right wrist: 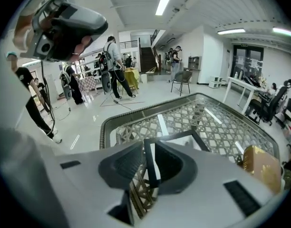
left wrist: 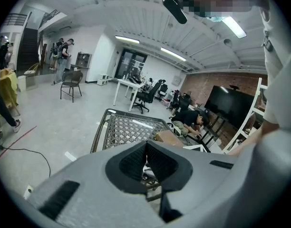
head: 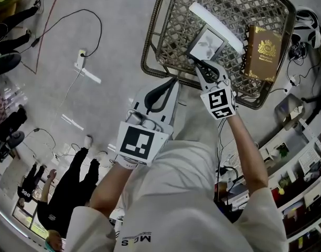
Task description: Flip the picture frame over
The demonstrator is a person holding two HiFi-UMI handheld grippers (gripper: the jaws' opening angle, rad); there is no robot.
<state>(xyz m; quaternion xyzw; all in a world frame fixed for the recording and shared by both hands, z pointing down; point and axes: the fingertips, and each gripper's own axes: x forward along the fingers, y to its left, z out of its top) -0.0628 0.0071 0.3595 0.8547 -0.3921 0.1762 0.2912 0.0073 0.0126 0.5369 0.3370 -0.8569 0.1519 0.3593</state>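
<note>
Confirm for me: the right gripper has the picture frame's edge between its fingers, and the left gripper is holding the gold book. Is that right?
Not quite. The left gripper holds nothing: the left gripper view shows its fingers together and empty, short of the gold book. The rest stands: the right gripper has the picture frame edge between its fingers.

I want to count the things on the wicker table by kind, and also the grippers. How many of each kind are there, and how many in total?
picture frame: 1
brown book: 1
grippers, that is left gripper and right gripper: 2
Total: 4
</note>
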